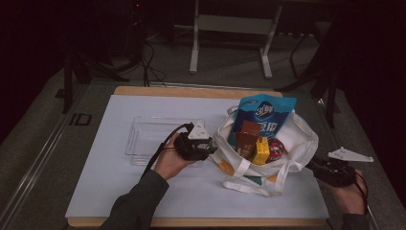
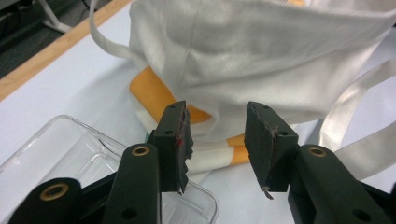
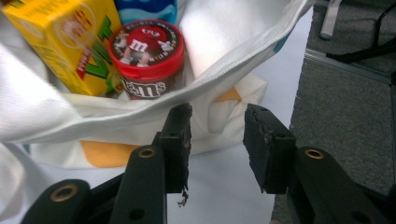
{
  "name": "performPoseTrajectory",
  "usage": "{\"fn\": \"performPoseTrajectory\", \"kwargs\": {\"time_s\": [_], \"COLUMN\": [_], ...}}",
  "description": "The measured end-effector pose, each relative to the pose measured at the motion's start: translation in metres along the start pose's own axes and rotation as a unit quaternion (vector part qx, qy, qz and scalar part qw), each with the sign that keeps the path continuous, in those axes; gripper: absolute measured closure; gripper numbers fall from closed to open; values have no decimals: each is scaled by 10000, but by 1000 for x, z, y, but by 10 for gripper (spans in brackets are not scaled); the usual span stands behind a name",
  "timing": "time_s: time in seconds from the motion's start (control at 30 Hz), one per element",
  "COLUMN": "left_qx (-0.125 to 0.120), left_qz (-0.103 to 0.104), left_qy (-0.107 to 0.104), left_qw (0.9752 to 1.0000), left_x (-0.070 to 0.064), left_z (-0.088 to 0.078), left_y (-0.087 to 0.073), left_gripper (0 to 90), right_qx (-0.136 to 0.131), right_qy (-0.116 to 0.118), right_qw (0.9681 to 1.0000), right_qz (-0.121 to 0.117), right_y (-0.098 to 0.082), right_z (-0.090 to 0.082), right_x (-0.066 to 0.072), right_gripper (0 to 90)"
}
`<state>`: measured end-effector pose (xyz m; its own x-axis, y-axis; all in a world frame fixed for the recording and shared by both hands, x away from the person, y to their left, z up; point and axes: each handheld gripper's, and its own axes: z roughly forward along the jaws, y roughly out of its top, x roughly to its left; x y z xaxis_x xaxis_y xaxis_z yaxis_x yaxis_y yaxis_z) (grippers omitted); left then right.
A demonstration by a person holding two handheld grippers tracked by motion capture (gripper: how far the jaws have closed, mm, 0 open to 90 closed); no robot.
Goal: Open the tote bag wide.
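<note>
A white cloth tote bag [image 1: 299, 139] with orange patches stands open on the table. Inside are a blue snack pouch [image 1: 263, 115], a brown packet [image 1: 248, 136], a yellow drink carton [image 1: 261, 151] and a red-lidded candy tub [image 1: 276, 148]. My left gripper [image 1: 209, 146] hovers just left of the bag, jaws open and empty, facing the bag's side [image 2: 261, 60]. My right gripper [image 1: 313, 165] hangs at the bag's right edge, jaws open and empty. In its view the tub [image 3: 147, 58] and the carton [image 3: 70, 42] sit beyond the bag's rim [image 3: 140, 109].
A clear plastic tray [image 1: 143, 136] lies on the white mat left of the bag, with its corner [image 2: 60, 158] under my left gripper. The bag's straps [image 1: 258, 184] trail toward the front. The table's right edge [image 1: 321, 191] is close to my right hand; grey floor lies beyond.
</note>
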<state>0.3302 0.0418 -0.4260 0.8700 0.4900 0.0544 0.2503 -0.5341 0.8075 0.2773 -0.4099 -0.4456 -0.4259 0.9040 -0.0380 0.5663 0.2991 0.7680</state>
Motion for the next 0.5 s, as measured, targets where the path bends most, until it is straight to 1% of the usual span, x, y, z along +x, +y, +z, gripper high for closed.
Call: {"fn": "performPoseTrajectory", "kwargs": {"time_s": [0.03,0.07,0.1,0.17,0.2,0.33,0.43,0.5], "left_qx": [-26,-74,-101,-169,-204,-412,-486,-544], "left_qz": [7,-7,22,35,36,-62,-66,-103], "left_qy": [-4,21,68,156,154,205,232,257], "left_qw": [10000,10000,9999,9997,9997,9989,9985,9981], "left_x": [0,0,0,-1,0,1,3,4], "left_z": [-3,-5,-8,-12,-15,-23,-27,-28], "left_y": [1,3,4,7,10,19,26,30], "left_gripper": [580,575,575,575,572,567,566,566], "right_qx": [-26,-58,-98,-153,-163,-273,-433,-482], "right_qy": [18,29,26,-26,-44,-119,-135,-152], "right_qw": [10000,10000,9999,9999,9998,9995,9988,9985], "right_qz": [5,32,30,56,50,68,157,200], "right_y": [1,2,3,6,7,14,20,24], "right_z": [-3,-5,-8,-12,-13,-19,-23,-23], "right_x": [0,0,-1,-1,-1,-3,-7,-9], "right_gripper": [595,591,581,569,565,563,559,559]}}
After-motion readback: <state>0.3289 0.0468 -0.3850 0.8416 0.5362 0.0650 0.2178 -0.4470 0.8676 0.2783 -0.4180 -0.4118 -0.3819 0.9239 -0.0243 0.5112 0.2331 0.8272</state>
